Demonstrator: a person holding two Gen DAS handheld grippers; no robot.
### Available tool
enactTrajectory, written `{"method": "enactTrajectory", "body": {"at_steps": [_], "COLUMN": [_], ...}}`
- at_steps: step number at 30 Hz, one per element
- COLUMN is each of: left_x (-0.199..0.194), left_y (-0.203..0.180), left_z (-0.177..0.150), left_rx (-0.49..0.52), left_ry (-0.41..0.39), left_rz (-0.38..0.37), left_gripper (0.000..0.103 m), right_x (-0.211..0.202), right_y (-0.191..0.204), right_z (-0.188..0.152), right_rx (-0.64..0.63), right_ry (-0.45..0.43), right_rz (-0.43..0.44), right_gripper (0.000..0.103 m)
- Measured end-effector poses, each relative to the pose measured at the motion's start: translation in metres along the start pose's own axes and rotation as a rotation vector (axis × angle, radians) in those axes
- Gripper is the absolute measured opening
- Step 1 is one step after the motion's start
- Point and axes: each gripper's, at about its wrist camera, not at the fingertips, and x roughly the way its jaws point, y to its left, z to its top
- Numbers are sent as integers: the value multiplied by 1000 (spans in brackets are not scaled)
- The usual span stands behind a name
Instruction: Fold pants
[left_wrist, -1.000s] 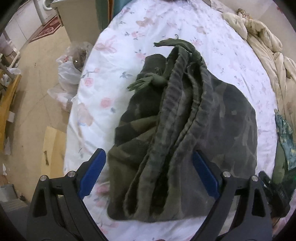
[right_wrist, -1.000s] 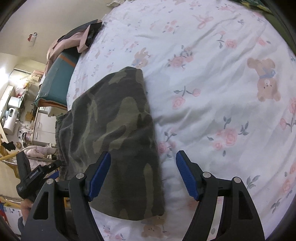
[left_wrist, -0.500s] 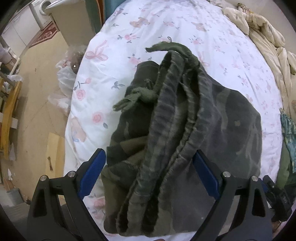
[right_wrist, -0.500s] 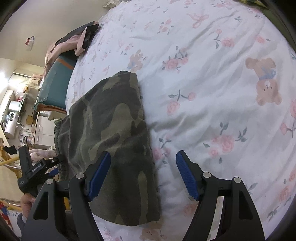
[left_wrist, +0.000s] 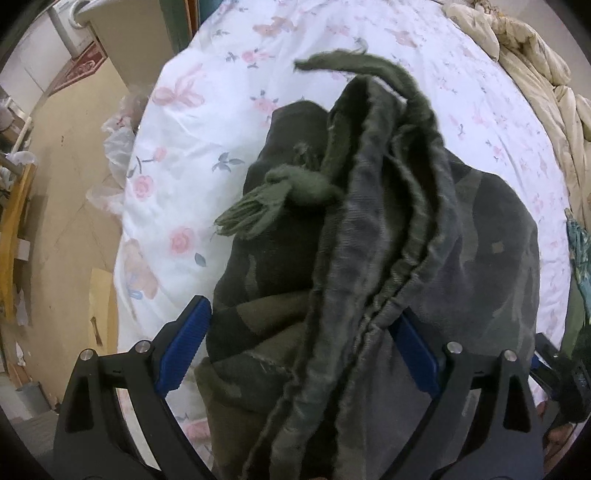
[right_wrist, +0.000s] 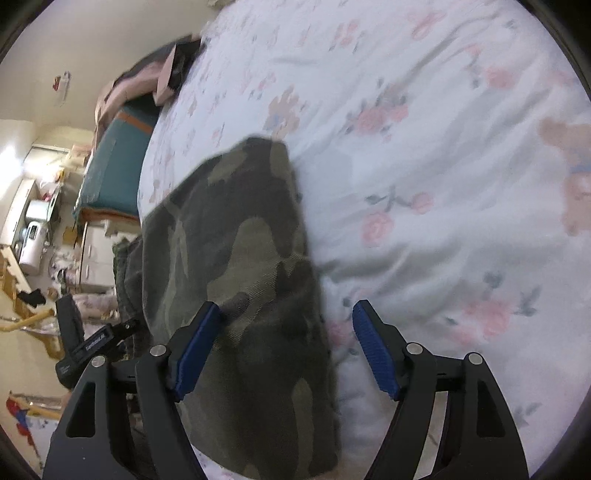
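Folded camouflage pants (left_wrist: 369, 266) lie on a white floral bedsheet (left_wrist: 207, 122). In the left wrist view the gathered waistband and a knotted drawstring (left_wrist: 280, 195) face me. My left gripper (left_wrist: 299, 347) is open, its blue pads on either side of the waistband end, close above the cloth. In the right wrist view the pants (right_wrist: 240, 266) show as a flat camouflage panel. My right gripper (right_wrist: 288, 347) is open over the panel's right edge, its left pad (right_wrist: 195, 350) over the cloth, the right pad over the sheet.
A cream quilt (left_wrist: 535, 66) is bunched along the bed's far right. The bed edge drops to a tan floor (left_wrist: 62, 221) at left, with a plastic bag (left_wrist: 118, 136) beside it. A teal cushion (right_wrist: 114, 166) and room clutter lie beyond the bed in the right wrist view.
Both grippers have moved closer to the pants, which fill more of each view. Both stay open. The pants have not visibly shifted.
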Motion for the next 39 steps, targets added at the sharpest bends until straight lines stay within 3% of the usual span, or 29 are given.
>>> {"method": "enactTrajectory", "body": {"at_steps": [3,5,6,7,8,9,11,14,16,20,22,24,26,29,32,34,36,39], "left_x": [14,23,25,27,27,25,21,2,-19,-53,-73,-87,-90,-81,-66,-56,-42,-14], "left_y": [-1,7,10,12,9,4,0,-2,-6,-9,-20,-32,-50,-70,-86,-97,-117,-138], "left_z": [1,4,4,4,3,1,-1,-6,-13,-34,-55,-70,-88,-104,-110,-104,-99,-98], "left_rx": [63,28,10,7,30,63,81,78,84,15,5,-19,-58,-110,-213,-268,-257,-213], "left_ry": [-4,23,29,28,21,12,0,-33,-78,-121,-171,-208,-216,-245,-307,-338,-347,-260], "left_rz": [48,5,-18,-35,-46,-56,-44,-54,-84,-205,-226,-235,-276,-325,-299,-256,-218,-186], "left_gripper": [101,100,99,92,76,70,48,28,22,19,19,19,19,19,19,19,21,29], "right_x": [12,13,17,20,22,22,18,0,-22,-58,-72,-74,-74,-47,-14,-1,7,14], "right_y": [4,7,11,14,21,29,41,68,94,131,155,178,210,245,259,259,259,247], "right_z": [0,1,0,-3,-5,-8,-10,-6,2,32,52,67,79,91,103,113,127,168], "right_rx": [-56,-53,-55,-67,-108,-164,-219,-333,-437,-565,-651,-751,-932,-1137,-1294,-1396,-1401,-1291], "right_ry": [6,25,56,75,74,63,42,17,-30,-98,-116,-92,-79,-20,8,-54,-123,-148], "right_rz": [-25,11,71,91,59,20,-8,-52,-69,-144,-175,-226,-300,-388,-446,-431,-432,-457], "right_gripper": [78,74,71,66,63,58,34,22,20,17,16,16,15,14,13,13,1,0]}}
